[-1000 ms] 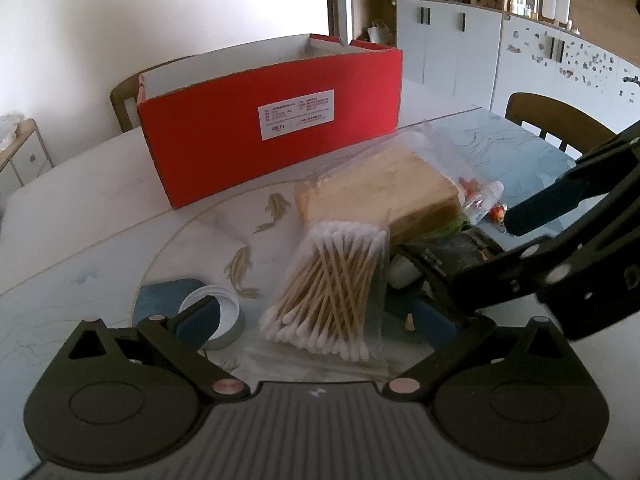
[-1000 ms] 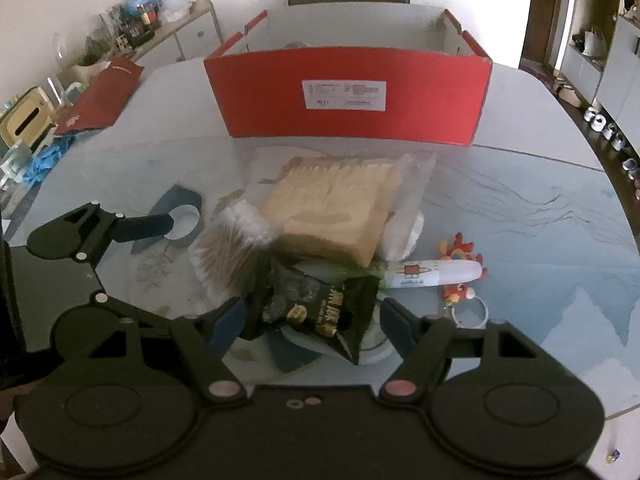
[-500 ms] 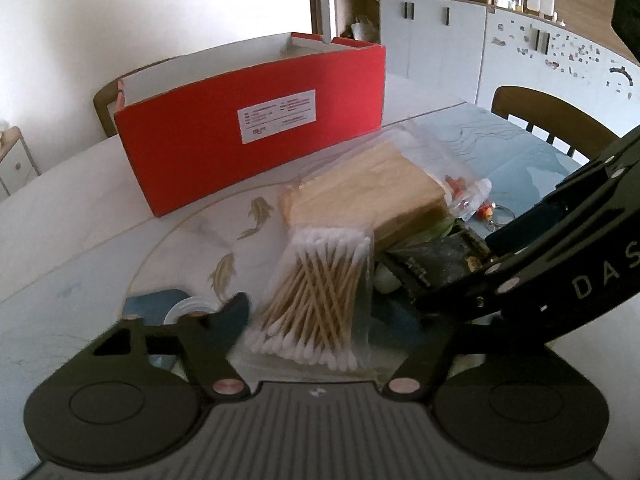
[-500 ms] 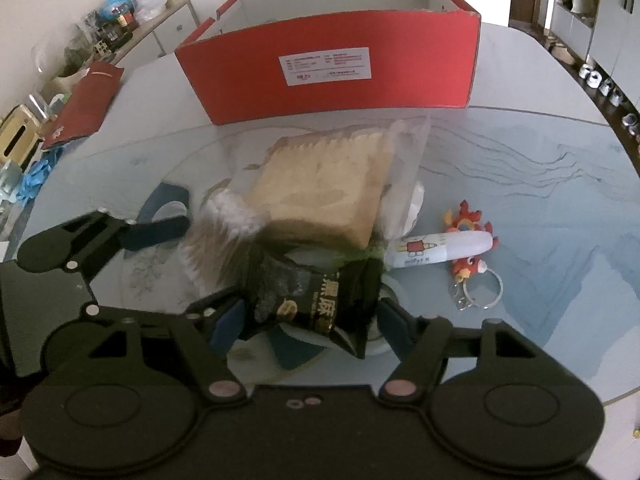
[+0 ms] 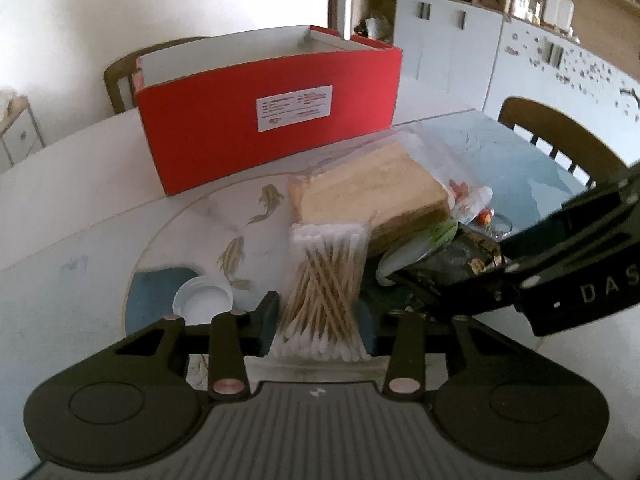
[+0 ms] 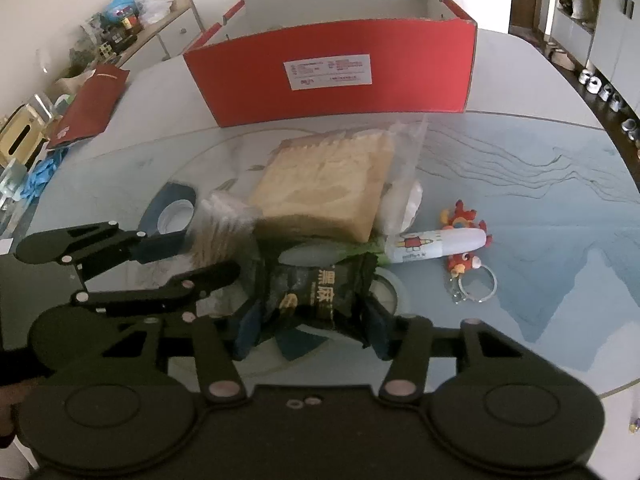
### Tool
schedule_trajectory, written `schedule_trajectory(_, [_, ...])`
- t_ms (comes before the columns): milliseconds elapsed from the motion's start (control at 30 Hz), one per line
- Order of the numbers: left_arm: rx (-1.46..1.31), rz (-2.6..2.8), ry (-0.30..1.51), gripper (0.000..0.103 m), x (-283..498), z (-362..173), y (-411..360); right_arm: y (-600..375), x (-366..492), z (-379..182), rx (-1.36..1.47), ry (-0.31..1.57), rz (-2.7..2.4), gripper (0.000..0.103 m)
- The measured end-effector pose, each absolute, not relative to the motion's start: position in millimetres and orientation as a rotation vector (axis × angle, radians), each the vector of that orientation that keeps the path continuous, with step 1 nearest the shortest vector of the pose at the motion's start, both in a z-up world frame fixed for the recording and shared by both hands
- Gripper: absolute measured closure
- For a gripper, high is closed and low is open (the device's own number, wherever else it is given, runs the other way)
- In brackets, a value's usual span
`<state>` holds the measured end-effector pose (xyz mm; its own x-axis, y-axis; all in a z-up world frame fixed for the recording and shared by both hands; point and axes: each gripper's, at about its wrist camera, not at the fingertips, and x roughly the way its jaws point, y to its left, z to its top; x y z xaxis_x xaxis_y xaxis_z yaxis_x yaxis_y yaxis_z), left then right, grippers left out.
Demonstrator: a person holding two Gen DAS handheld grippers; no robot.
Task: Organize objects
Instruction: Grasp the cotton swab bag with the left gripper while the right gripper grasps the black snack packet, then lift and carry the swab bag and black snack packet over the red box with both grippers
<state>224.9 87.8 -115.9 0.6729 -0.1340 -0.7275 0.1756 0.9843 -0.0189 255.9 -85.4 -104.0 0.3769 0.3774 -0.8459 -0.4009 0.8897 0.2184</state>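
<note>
A clear bag of cotton swabs lies on the round glass table, pinched to a waist between the pads of my left gripper, whose jaws are closing. From the right wrist view, that gripper reaches in at the left onto the swabs. My right gripper holds a black snack packet between its blue pads, crumpled, and its jaws are closing too. Behind them stands an open red cardboard box with a white label.
A tan block in a clear bag lies mid-table. Right of it are a white printed tube and a red keyring toy. A white lid on a blue piece sits left. A wooden chair stands at the right.
Both pairs of jaws have narrowed. The left one went from wide around the swab bag to squeezing it. The right one drew in against the snack packet.
</note>
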Motion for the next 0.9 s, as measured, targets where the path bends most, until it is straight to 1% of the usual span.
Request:
schedule_trajectory(367, [-0.084, -0.172, 0.826, 0.071, 213, -93, 93, -95, 240, -82, -0.032, 1.015, 0.513, 0.050])
schedule_trajectory(600, [-0.057, -0.192, 0.873, 0.071, 212, -101, 89, -103, 236, -79, -0.034, 1.014, 0.505, 0.050])
schedule_trajectory(633, [-0.052, -0.202, 0.875, 0.068, 211, -103, 89, -104, 236, -79, -0.033, 1.014, 0.503, 0.050])
schedule_trajectory(667, [-0.045, -0.204, 0.877, 0.051, 210, -103, 88, -105, 236, -79, -0.031, 1.015, 0.502, 0.050])
schedule_trajectory(733, [-0.020, -0.206, 0.875, 0.029, 209, -106, 86, -106, 235, -79, -0.027, 1.018, 0.498, 0.050])
schedule_trajectory(900, [0.079, -0.219, 0.902, 0.029, 211, -117, 77, -109, 232, -80, -0.027, 1.022, 0.495, 0.050])
